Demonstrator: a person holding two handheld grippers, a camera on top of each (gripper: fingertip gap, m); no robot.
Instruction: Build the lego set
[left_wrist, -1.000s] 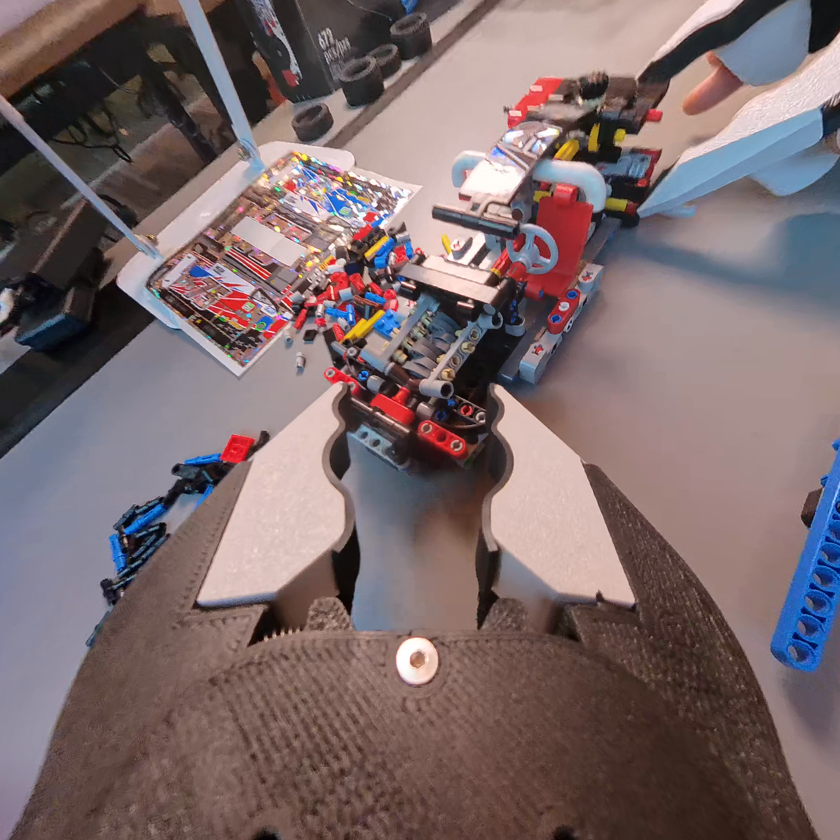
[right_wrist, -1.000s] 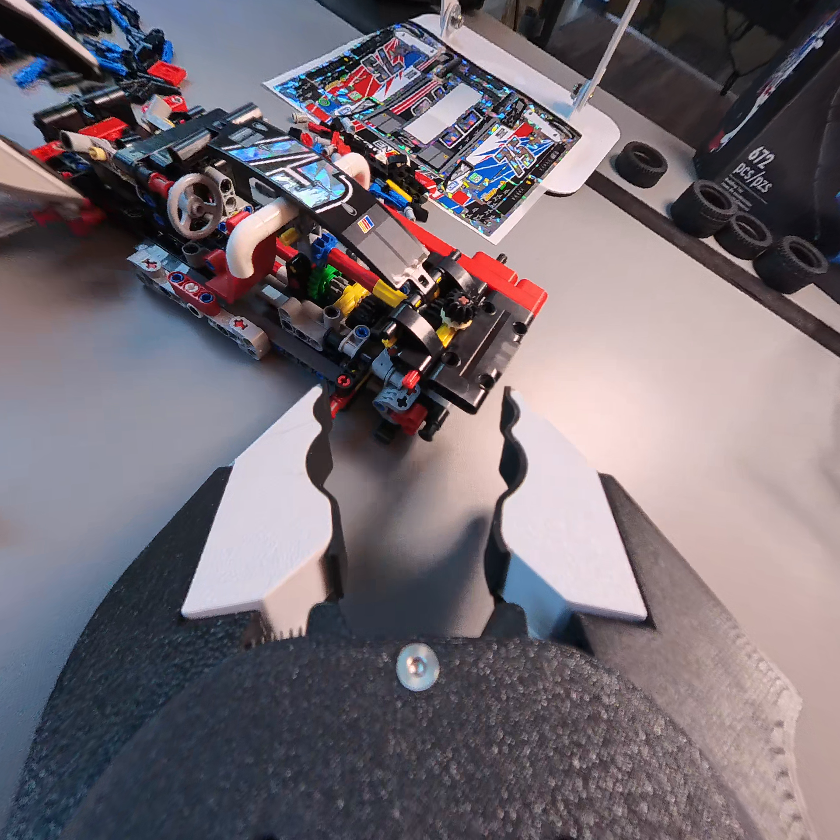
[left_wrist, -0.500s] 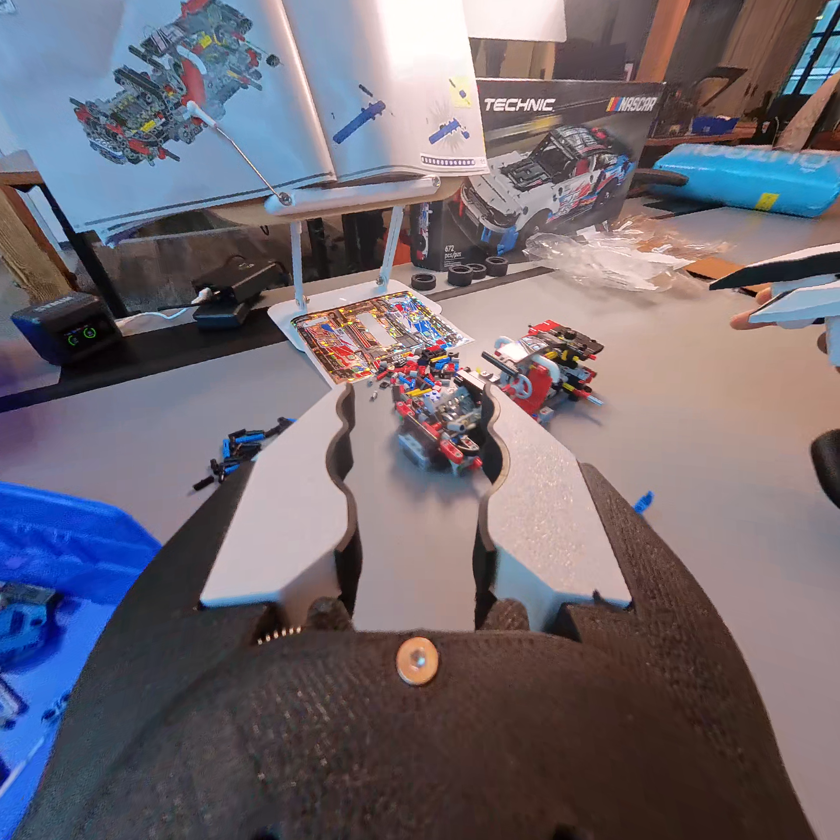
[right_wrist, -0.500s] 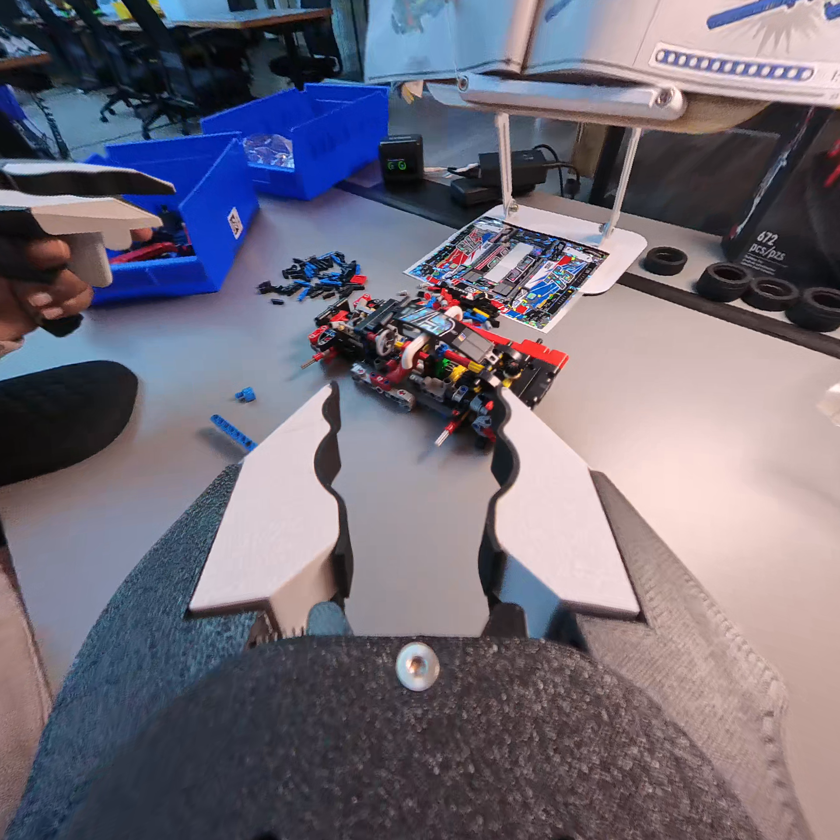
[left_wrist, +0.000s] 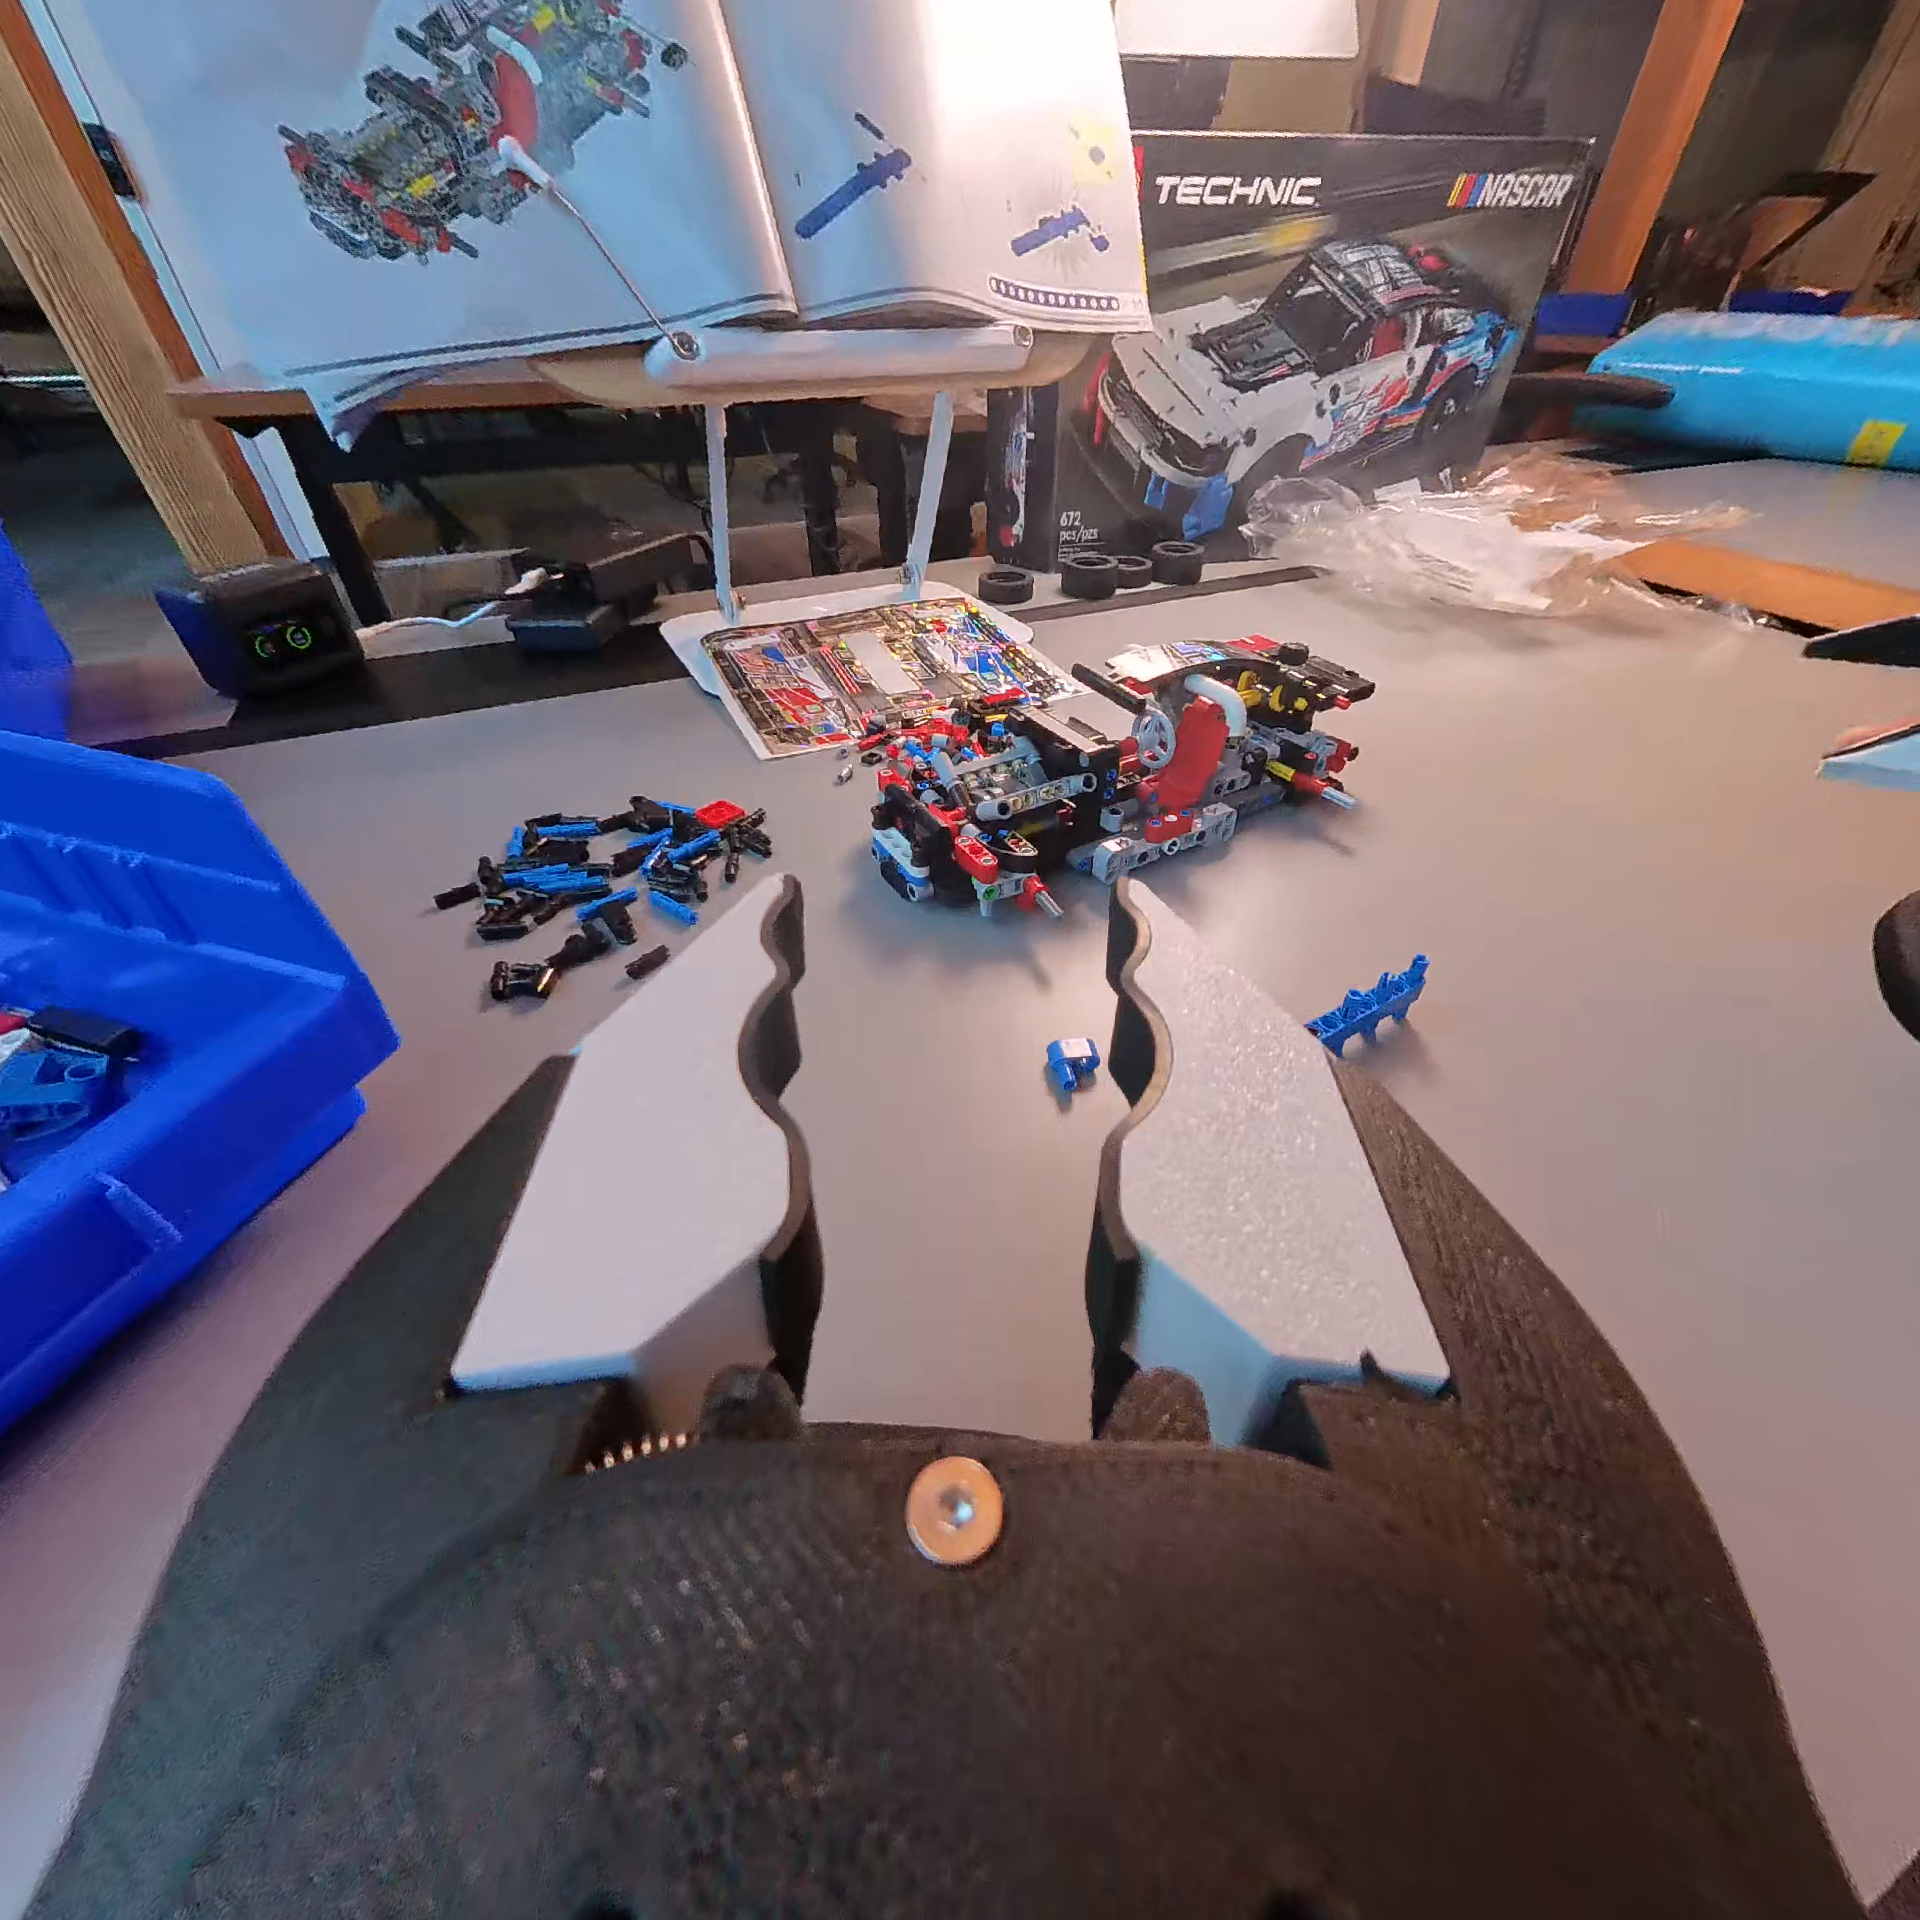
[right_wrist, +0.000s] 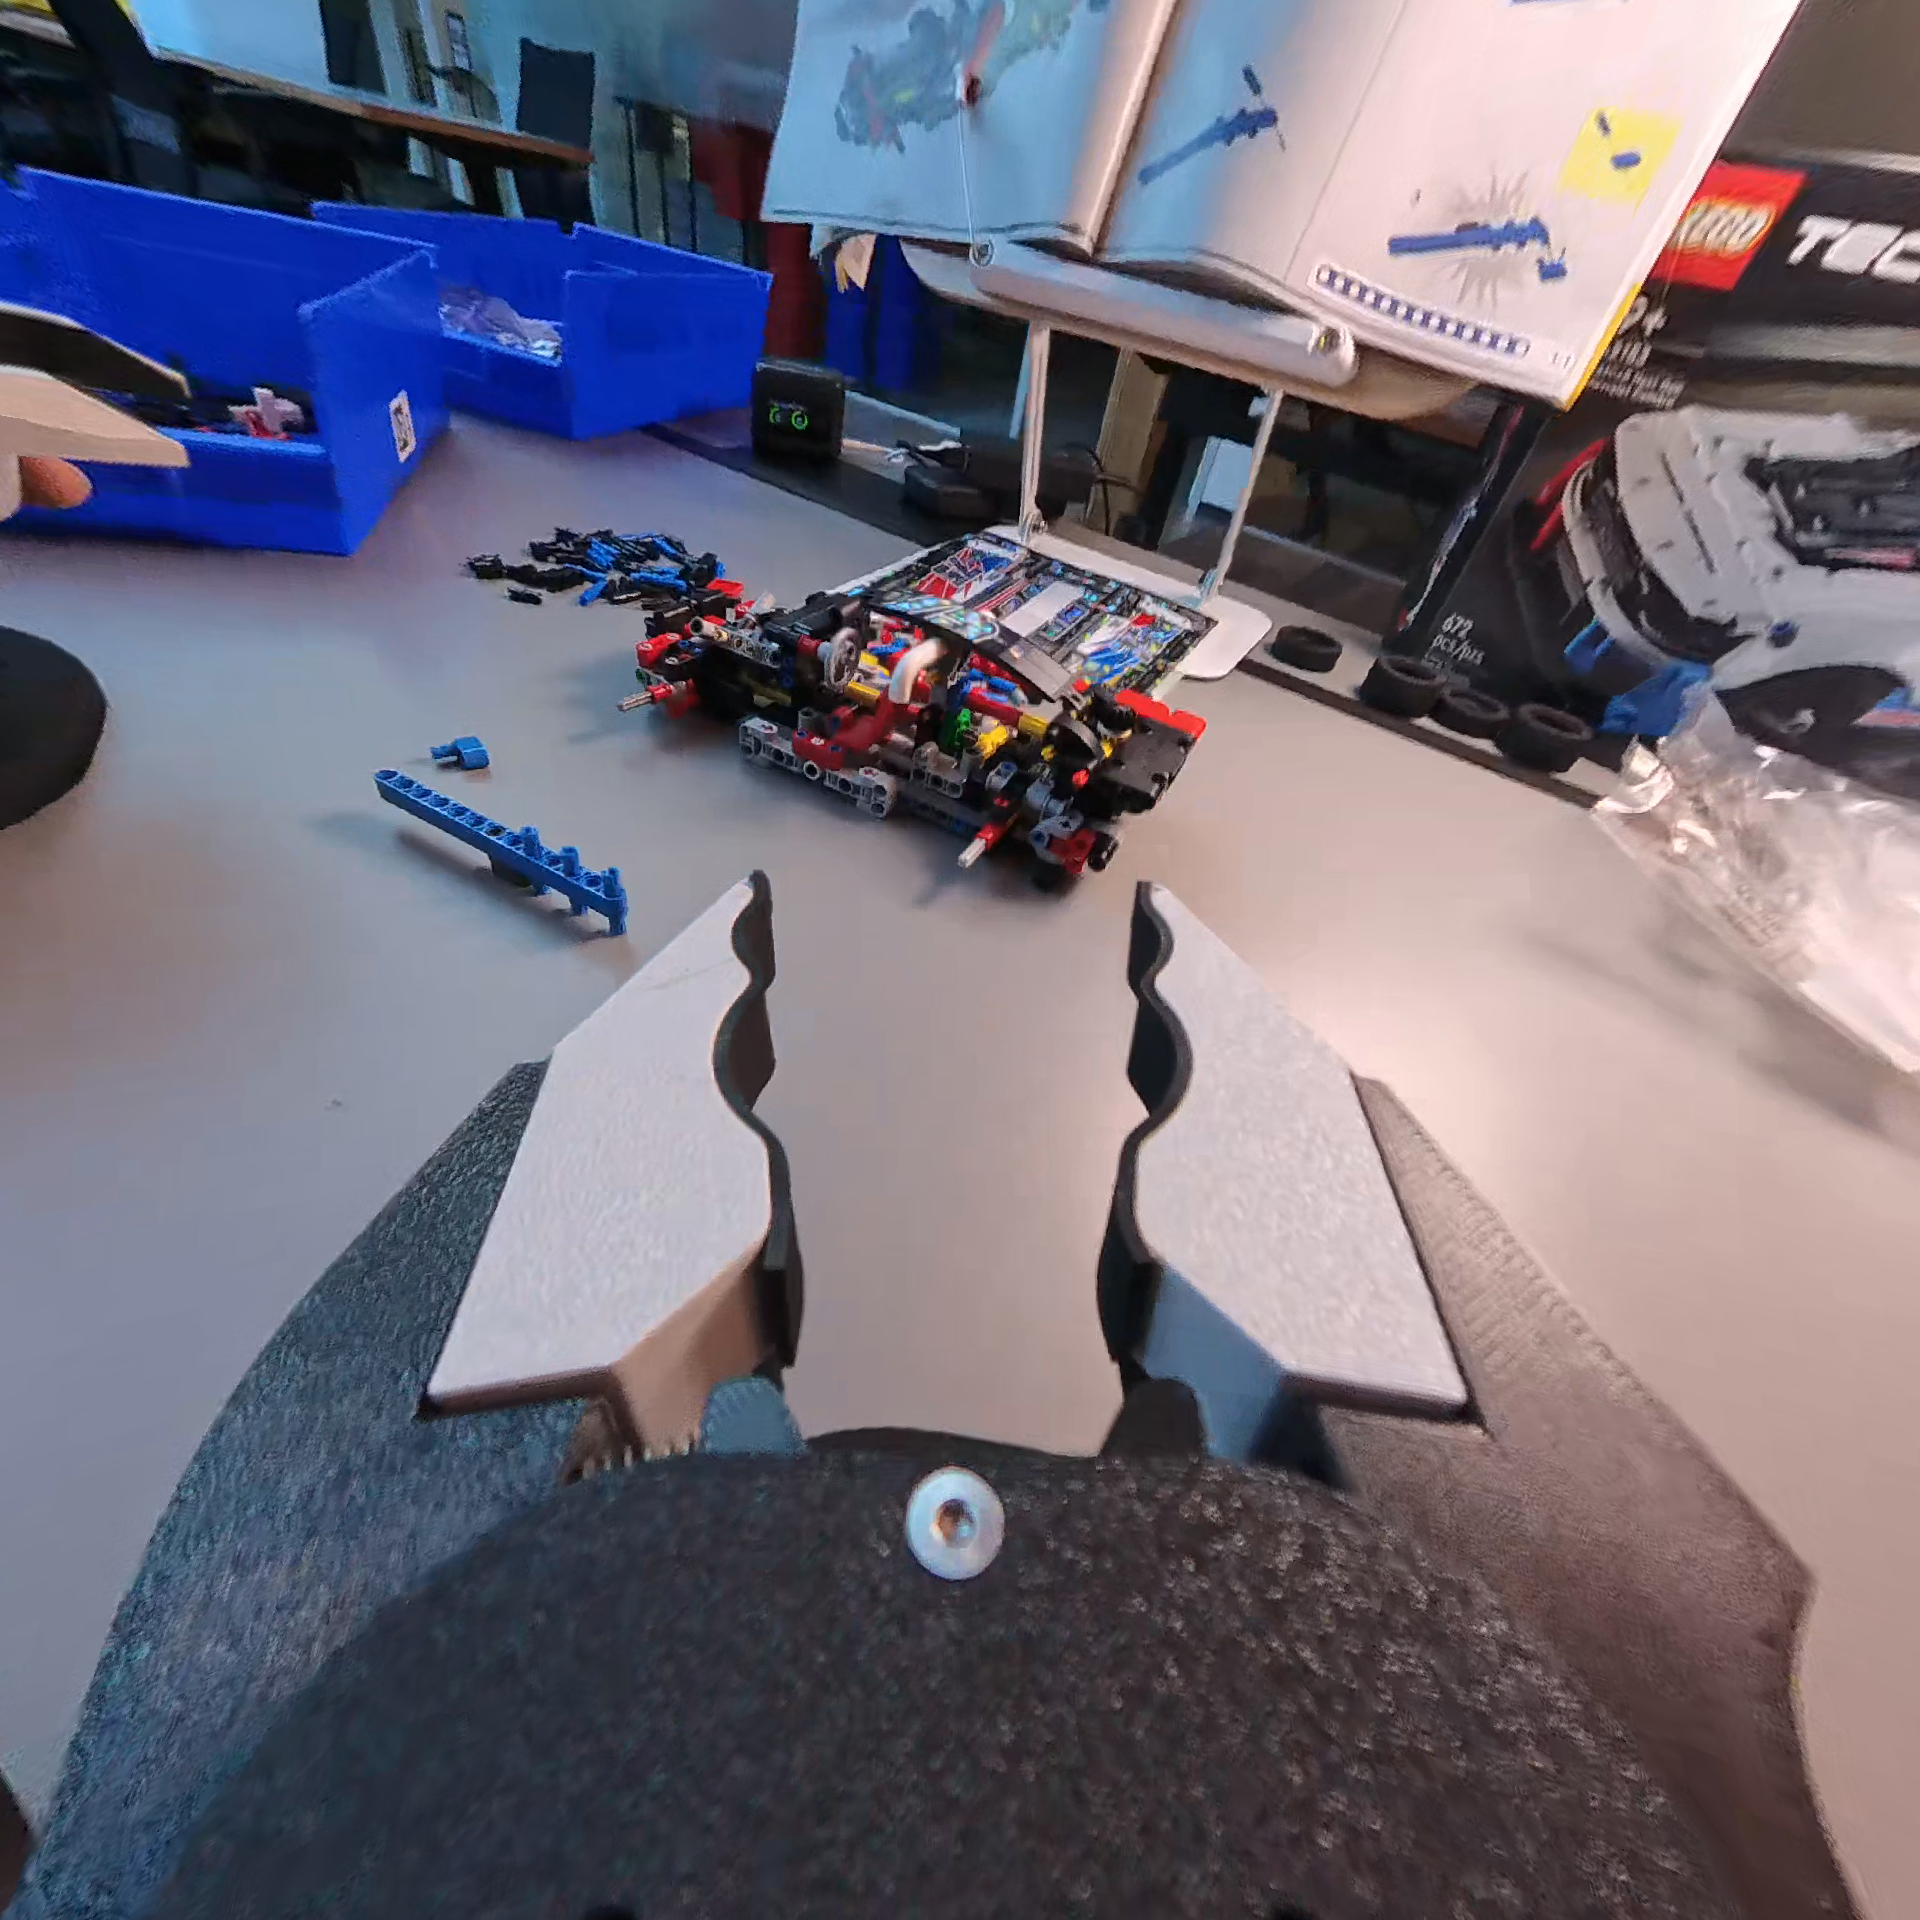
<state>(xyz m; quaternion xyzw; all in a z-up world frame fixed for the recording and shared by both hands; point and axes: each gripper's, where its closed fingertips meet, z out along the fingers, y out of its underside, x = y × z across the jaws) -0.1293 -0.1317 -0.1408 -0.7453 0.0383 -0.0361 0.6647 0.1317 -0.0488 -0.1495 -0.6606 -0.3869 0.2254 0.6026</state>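
Observation:
The half-built lego car chassis (left_wrist: 1112, 779) sits on the grey table; it also shows in the right wrist view (right_wrist: 914, 727). A long blue beam with pins (right_wrist: 499, 842) lies left of the right gripper and shows in the left wrist view (left_wrist: 1366, 1003). A small blue connector (left_wrist: 1070, 1058) lies beside the left gripper's right finger; it also shows in the right wrist view (right_wrist: 462, 750). A pile of blue and black pins (left_wrist: 603, 883) lies left of the car. My left gripper (left_wrist: 951, 904) is open and empty, held back from the car. My right gripper (right_wrist: 951, 899) is open and empty.
Blue bins (left_wrist: 156, 1018) stand at the left, also seen in the right wrist view (right_wrist: 239, 364). The sticker sheet (left_wrist: 873, 665) lies under the instruction-book stand (left_wrist: 821, 353). The set box (left_wrist: 1320, 343), loose tyres (left_wrist: 1091, 571) and plastic bags (left_wrist: 1455, 540) are at the back right. The right gripper is farther from the small blue connector (left_wrist: 1070, 1058), some 20 cm, than the left, some 10 cm.
Both grippers have pulled well back and up from the car, from close at its two ends to a wide view of the table. Both stay open and empty.

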